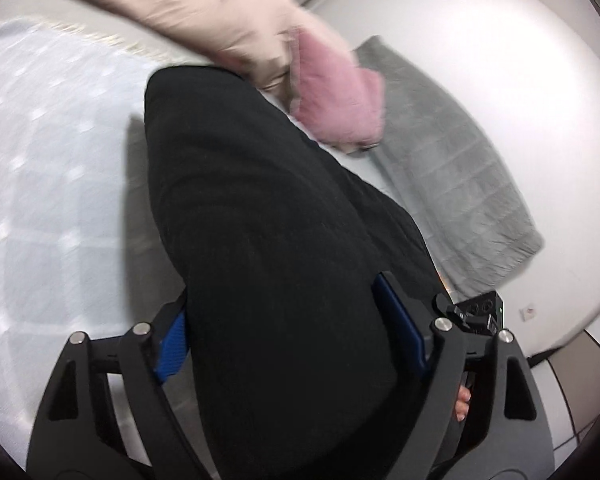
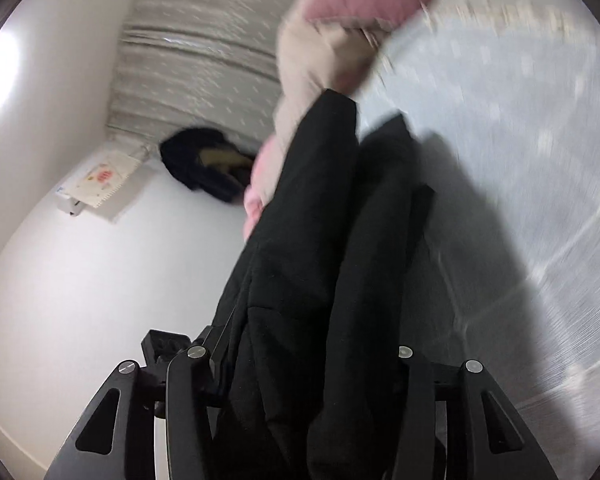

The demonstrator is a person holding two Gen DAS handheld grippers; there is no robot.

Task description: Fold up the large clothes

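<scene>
A large black garment hangs from both grippers above the bed. My left gripper is shut on its edge, the cloth bunched between the blue-padded fingers. In the right wrist view the same black garment runs in two long folds away from my right gripper, which is shut on it; its fingertips are hidden by the cloth. A beige and pink fleece garment lies past the black one's far end, and it also shows in the right wrist view.
A pale blue checked blanket covers the bed on the left. A grey folded towel lies on the white sheet at right. In the right wrist view a black item, a white card and a grey patterned pillow lie at the far side.
</scene>
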